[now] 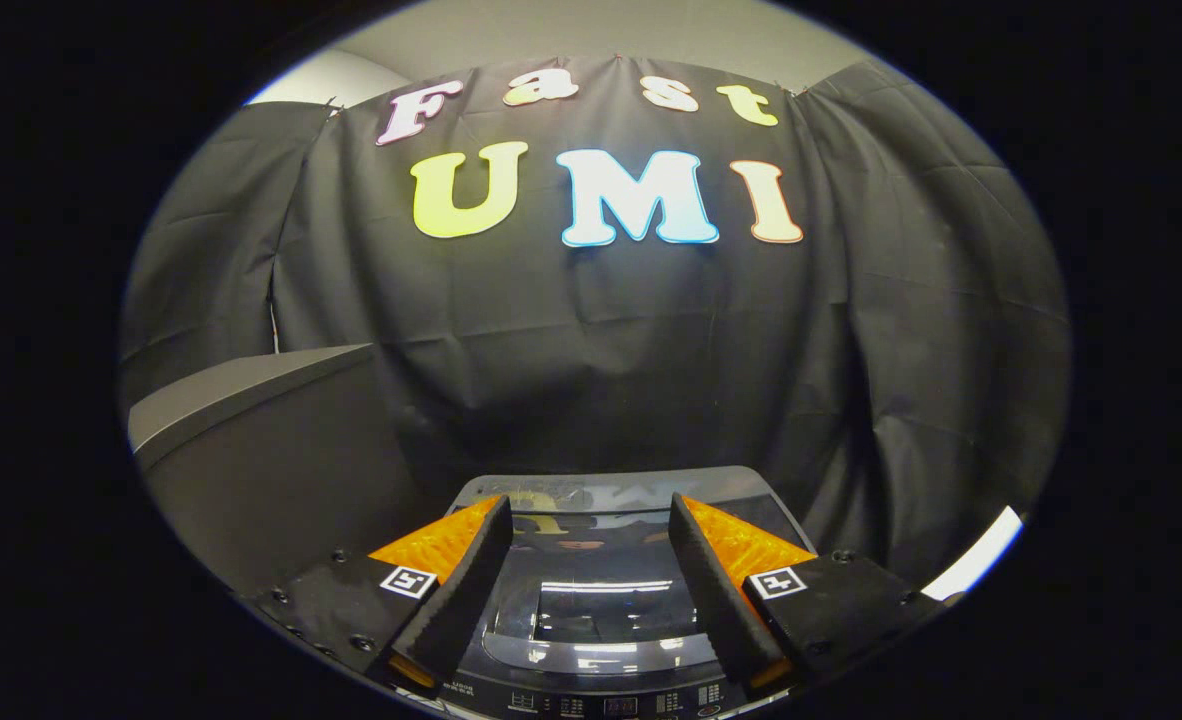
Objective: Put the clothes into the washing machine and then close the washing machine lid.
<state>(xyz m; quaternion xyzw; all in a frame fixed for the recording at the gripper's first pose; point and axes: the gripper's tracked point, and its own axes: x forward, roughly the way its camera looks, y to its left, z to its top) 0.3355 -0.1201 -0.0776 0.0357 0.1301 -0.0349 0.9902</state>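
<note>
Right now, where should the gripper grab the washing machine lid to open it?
I'd guess the near front edge of the washing machine lid, just above the control panel, coming from above and in front. The lid lies flat and shut, its glossy top offering no grip, so that edge looks like the likeliest hold. No handle is clearly visible. The hand-held gripper hangs open over it, holding nothing.

Washing machine [591,600] below open-fingered gripper [588,520], lid [601,610] down, cabinet [251,440] left

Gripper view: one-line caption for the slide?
Open gripper hovers empty over the washer, its glossy lid down, black cloth wall beyond.
</note>
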